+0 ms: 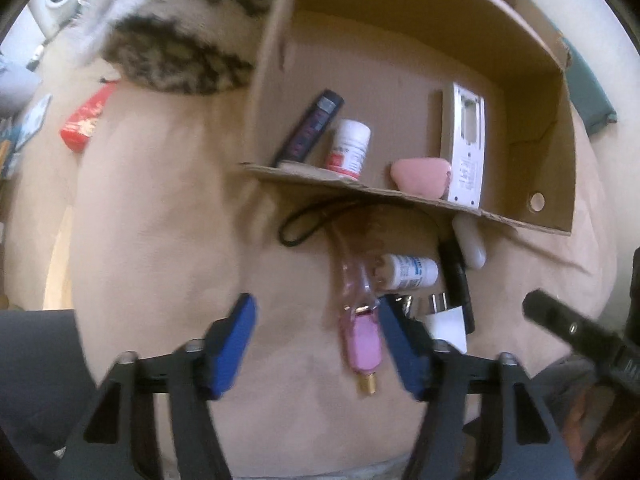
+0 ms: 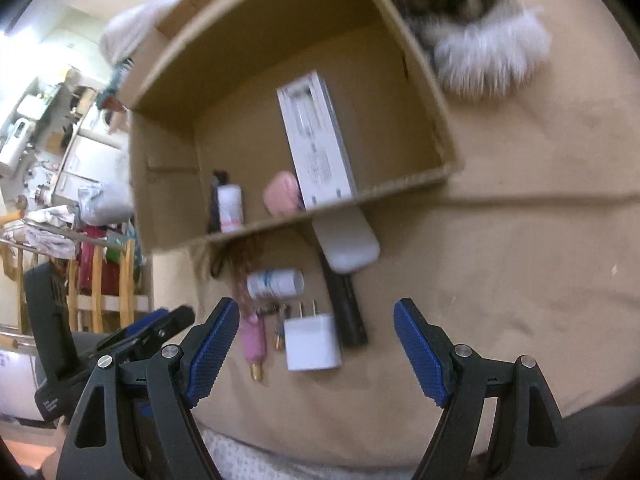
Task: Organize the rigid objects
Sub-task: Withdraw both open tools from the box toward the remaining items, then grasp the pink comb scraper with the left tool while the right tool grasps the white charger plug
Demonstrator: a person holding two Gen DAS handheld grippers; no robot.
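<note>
1. left wrist: my left gripper (image 1: 316, 340) stands apart, empty, over the tan cushion (image 1: 160, 220); the pink lighter (image 1: 362, 340) lies just inside its right finger, before the cardboard box (image 1: 552, 152).
2. right wrist: my right gripper (image 2: 316, 348) gapes wide, clamping nothing; the white charger (image 2: 312, 340) lies between its fingers.

Both wrist views look steeply down, close over the tan bed (image 1: 160, 240). Each faces the box (image 1: 276, 80), left view from its left, right from its right; both share the plug (image 2: 312, 340).
</note>
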